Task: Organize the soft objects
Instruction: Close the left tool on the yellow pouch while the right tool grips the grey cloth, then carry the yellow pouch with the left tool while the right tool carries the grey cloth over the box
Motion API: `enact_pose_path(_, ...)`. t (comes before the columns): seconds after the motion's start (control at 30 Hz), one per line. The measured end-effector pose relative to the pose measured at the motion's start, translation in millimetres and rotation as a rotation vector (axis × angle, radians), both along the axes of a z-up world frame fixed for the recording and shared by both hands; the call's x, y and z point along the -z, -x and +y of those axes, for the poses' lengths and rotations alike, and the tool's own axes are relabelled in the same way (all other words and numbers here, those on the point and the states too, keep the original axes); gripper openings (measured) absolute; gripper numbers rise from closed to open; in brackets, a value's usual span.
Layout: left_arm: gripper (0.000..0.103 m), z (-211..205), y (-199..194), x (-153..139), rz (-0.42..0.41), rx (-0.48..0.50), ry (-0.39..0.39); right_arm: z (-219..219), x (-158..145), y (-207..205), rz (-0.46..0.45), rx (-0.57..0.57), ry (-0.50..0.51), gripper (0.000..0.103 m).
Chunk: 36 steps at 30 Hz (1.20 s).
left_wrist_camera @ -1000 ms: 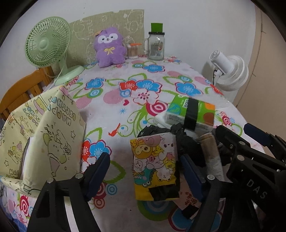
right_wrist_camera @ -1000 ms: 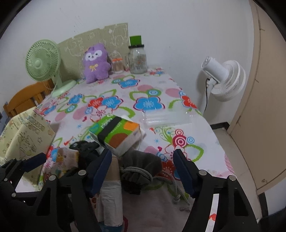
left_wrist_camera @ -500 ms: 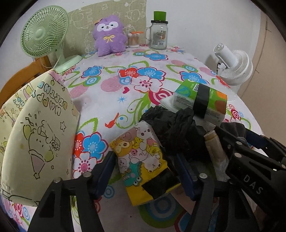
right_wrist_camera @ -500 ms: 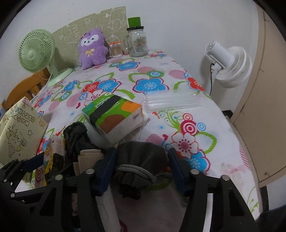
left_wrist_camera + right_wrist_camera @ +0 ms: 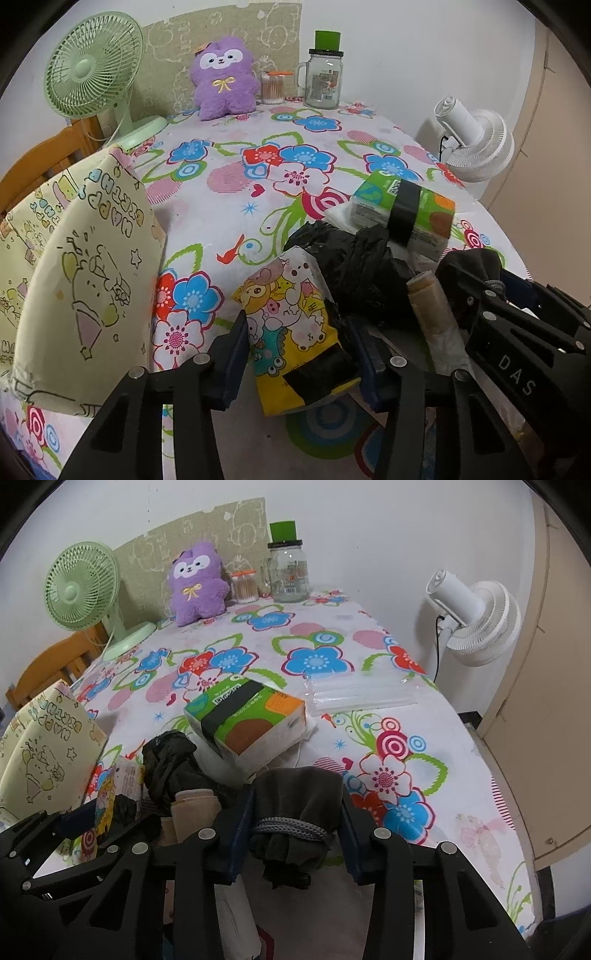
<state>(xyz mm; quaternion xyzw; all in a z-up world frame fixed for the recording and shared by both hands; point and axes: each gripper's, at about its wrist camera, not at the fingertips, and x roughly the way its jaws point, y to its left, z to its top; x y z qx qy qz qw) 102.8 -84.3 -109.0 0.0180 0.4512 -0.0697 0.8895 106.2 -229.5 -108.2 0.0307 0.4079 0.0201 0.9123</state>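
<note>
A yellow cartoon-print tissue pack [image 5: 291,325] lies on the floral tablecloth [image 5: 229,177]. My left gripper [image 5: 299,350] has its jaws closing on the pack, and both blue pads touch its sides. A dark grey drawstring pouch [image 5: 295,794] sits between the pads of my right gripper [image 5: 297,823], whose jaws are closing and pressing its sides. Between the two items lie a crumpled black plastic bag [image 5: 354,258] and a beige roll [image 5: 432,306]. Behind them rests a green tissue box [image 5: 247,716]. A purple plush toy [image 5: 223,77] sits against the far wall.
A cream printed fabric bag [image 5: 81,277] stands open at the left edge, with a wooden chair [image 5: 37,166] behind it. At the back are a green fan [image 5: 92,66], a glass jar [image 5: 323,77] and a swab jar [image 5: 273,88]. A clear packet [image 5: 362,694] lies right; a white fan [image 5: 476,624] stands beyond.
Both grippers' jaws have narrowed from wide apart to touching their items: the left around the yellow pack, the right around the grey pouch. Nothing else on the table has shifted.
</note>
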Motion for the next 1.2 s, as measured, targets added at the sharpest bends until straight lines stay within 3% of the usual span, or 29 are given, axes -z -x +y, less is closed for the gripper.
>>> enact_pose_path(1.2,0.051,17,53,-68,-0.157,-0.021,0.040,21,-63,57,-0.151,-0.034,-0.013,0.044)
